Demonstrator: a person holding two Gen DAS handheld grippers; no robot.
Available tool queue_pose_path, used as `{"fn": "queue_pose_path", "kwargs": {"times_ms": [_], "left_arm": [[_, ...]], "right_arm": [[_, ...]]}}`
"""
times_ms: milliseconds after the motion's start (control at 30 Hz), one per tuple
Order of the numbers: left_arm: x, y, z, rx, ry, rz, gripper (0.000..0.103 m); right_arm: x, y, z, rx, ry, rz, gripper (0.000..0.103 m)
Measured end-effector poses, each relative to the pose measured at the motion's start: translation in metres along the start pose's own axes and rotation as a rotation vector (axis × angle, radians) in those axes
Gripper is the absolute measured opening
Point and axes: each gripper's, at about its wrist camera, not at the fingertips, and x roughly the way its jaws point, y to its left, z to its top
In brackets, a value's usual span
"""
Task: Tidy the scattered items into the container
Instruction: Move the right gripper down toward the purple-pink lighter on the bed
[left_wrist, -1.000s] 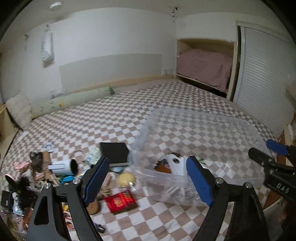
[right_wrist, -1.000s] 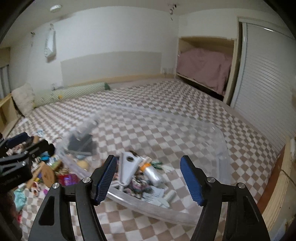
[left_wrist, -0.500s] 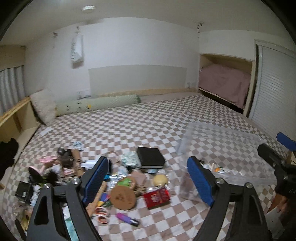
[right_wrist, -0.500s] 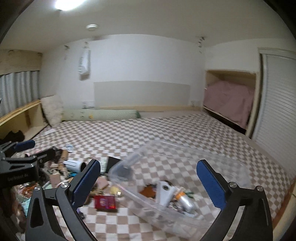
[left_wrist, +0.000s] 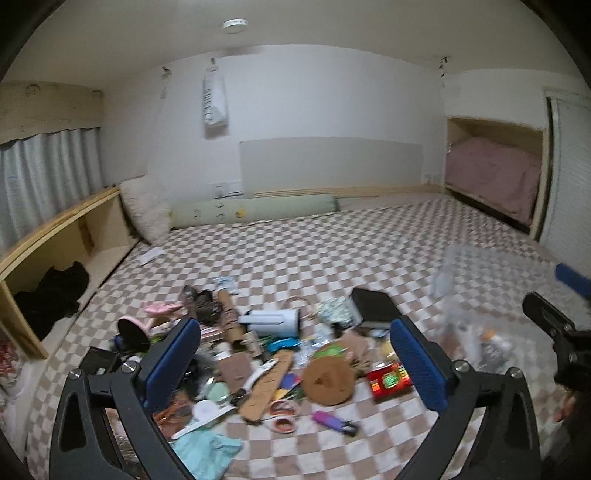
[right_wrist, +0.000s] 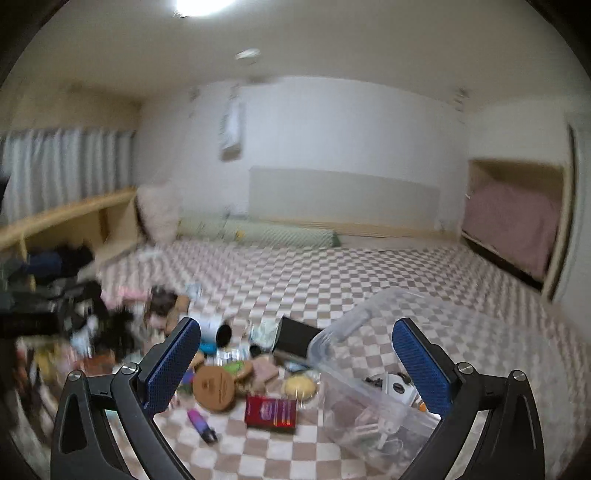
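Clear bin (right_wrist: 369, 391) right of left tool (left_wrist: 295, 354) (fingers spread, empty).

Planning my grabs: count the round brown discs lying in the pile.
1. The brown disc lies on the checked cover, left of the red box. Others may be buried in the pile.

walls: plain white wall (left_wrist: 332, 96)
floor: beige-white checkered mat (left_wrist: 332, 251)
left: low wooden shelf (left_wrist: 55, 229), grey pleated curtain (left_wrist: 44, 173)
right: alcove, pink bedding (left_wrist: 491, 173)
light: bright ceiling lamp (right_wrist: 203, 5)
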Motion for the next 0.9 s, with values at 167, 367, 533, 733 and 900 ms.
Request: {"fn": "queue_pose_path", "kwargs": {"times_ms": [167,367,533,733,900], "left_arm": [[0.023,0.015,-0.029,-0.048,0.074,-0.02,0.103],[0.048,0.02,-0.061,-0.077,0.147,-0.013,0.103],[0.07,0.022,-0.09,-0.105,0.217,-0.012,0.103],[0.091,0.023,-0.111,-0.117,0.281,-0.01,0.103],[0.101,0.023,-0.12,-0.111,0.301,-0.002,0.103]], "right_arm": [[0.02,0.02,-0.025,-0.006,0.122,0.026,0.103],[0.048,0.034,-0.06,-0.031,0.228,0.016,0.103],[0.064,0.038,-0.083,-0.024,0.286,0.033,0.103],[0.083,0.041,-0.104,-0.007,0.351,0.056,0.103],[0.098,0.04,-0.118,0.017,0.391,0.066,0.103]]}}
